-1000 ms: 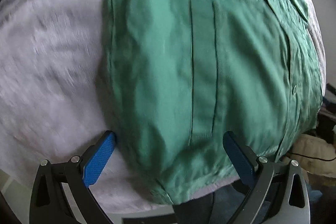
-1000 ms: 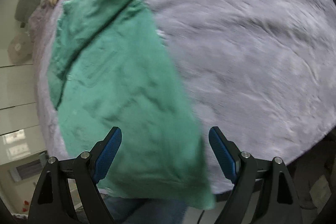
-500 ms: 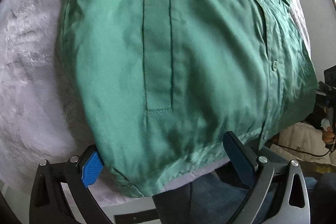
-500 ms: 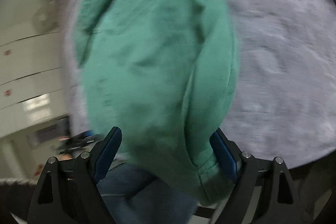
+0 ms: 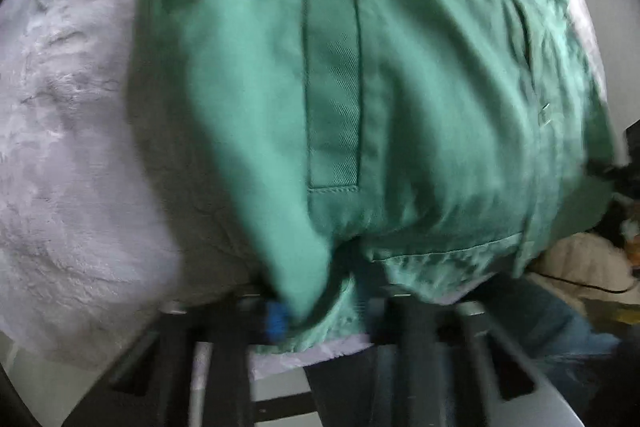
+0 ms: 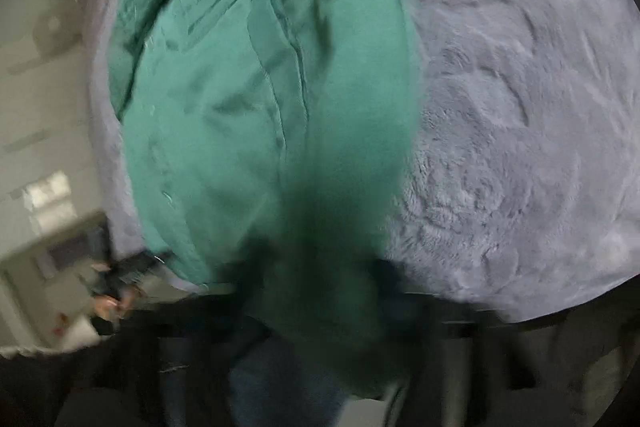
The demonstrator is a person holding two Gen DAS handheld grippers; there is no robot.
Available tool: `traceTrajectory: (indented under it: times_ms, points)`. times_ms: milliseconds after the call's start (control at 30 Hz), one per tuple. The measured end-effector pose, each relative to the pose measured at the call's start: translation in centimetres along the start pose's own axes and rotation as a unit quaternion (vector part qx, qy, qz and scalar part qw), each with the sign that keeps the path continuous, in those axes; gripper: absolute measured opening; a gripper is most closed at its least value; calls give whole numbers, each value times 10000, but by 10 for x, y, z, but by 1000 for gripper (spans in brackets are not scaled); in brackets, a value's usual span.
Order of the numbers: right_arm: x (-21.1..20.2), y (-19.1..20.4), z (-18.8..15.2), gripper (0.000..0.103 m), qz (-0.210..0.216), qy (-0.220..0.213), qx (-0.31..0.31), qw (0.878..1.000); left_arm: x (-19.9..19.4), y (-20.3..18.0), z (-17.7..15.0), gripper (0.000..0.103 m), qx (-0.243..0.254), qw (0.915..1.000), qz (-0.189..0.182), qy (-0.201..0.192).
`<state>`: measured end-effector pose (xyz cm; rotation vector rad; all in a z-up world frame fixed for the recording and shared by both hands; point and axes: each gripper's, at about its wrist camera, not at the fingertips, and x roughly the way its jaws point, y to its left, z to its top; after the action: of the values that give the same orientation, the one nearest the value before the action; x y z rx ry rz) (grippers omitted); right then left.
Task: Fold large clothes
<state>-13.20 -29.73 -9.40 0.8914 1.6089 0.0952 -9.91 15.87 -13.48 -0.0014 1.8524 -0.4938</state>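
A large green button shirt [image 5: 400,87] lies on a grey fleece blanket [image 5: 72,147]. In the left wrist view my left gripper [image 5: 320,311] is shut on the shirt's near hem; a blue pad [image 5: 276,319] shows beside the pinched cloth. In the right wrist view the same shirt [image 6: 248,99] fills the middle. My right gripper [image 6: 320,307] is closed in on its near edge, and the cloth hides the fingers. Both views are blurred by motion.
The blanket [image 6: 520,127] spreads wide to the right of the shirt. The person's blue jeans [image 6: 280,387] are close below. A cream cloth and a black cable [image 5: 580,267] lie beyond the blanket's right edge. White cabinets [image 6: 40,147] stand at left.
Both grippers went from open around the shirt's near hem to closed on it. The cloth at the hem has bunched and lifted between the jaws.
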Motion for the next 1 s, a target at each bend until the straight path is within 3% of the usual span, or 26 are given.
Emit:
traceTrajectory:
  times_ms: [67,167,300,400,467,633,800,867,1000]
  points:
    - [-7,2,2,11,308,-98,17,9995,-17,11,2,9,-295,9976,-614,-125]
    - [-28,4,3,10,1254,-440,113,9911,-55,22,5,9,-512,9876,-1380,-538]
    - [-62,21,23,10,2378,-1087,285,9648,-111,28,32,9,-721,9707,-1966,-1181]
    - [-84,44,53,10,2776,-1389,184,9504,-153,23,63,9,-743,9555,-2200,-1823]
    - [-92,64,75,10,2899,-1551,113,9443,-181,23,94,9,-676,9467,-2199,-2253]
    - [-108,76,162,10,3144,-2128,547,9235,-212,23,184,9,-765,9396,-1763,-2831]
    - [-75,65,249,10,2954,-2163,1301,9214,-198,31,262,9,-1026,9418,-1110,-3003]
    - [-59,60,273,10,2809,-2160,1515,9228,-176,35,284,9,-1238,9478,-868,-2806]
    - [-32,50,298,14,2635,-2147,1733,9244,-168,31,292,13,-1144,9551,-390,-2706]
